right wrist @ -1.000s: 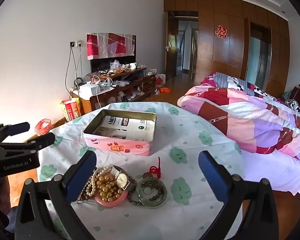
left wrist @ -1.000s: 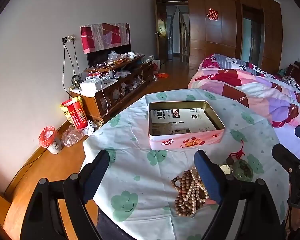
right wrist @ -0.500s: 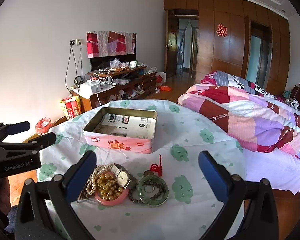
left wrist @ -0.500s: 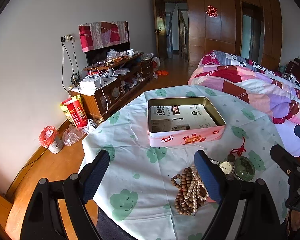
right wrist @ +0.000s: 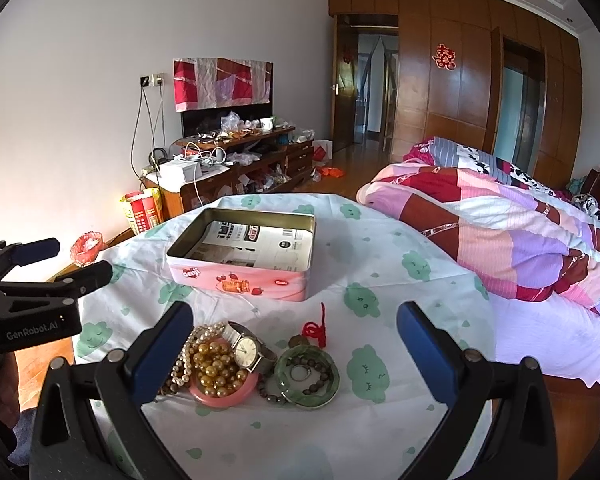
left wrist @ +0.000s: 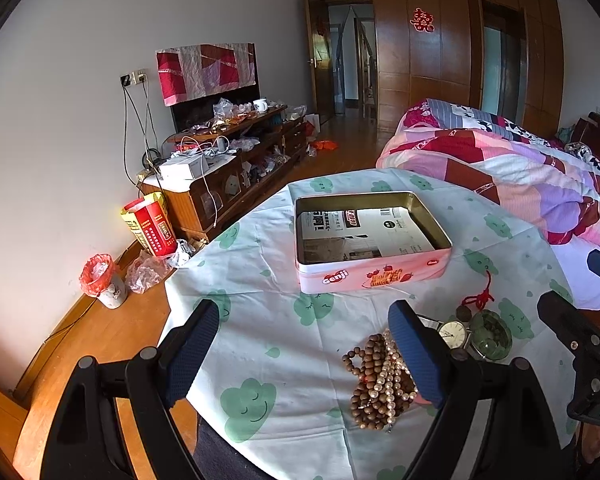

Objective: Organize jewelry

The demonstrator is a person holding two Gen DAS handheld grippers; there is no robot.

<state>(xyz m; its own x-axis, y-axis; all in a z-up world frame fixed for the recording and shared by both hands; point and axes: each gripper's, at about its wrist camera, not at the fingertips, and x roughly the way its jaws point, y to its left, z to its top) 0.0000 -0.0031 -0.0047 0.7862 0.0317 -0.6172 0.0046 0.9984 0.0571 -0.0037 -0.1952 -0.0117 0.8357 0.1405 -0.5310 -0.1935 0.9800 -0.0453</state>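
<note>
Hovering wide open and empty, the left gripper [left wrist: 304,332] and right gripper [right wrist: 294,334] flank the jewelry pile [right wrist: 248,364] (beads, watch, bangles) lying just before the open tin [right wrist: 244,256] on the table [right wrist: 420,320].

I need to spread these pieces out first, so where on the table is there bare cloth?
Bare cloth lies left of the brown bead strand, in front of the pink tin, and right of the green bangle toward the bed. It is crowded where watch, pearls and pink bangle cluster.
</note>
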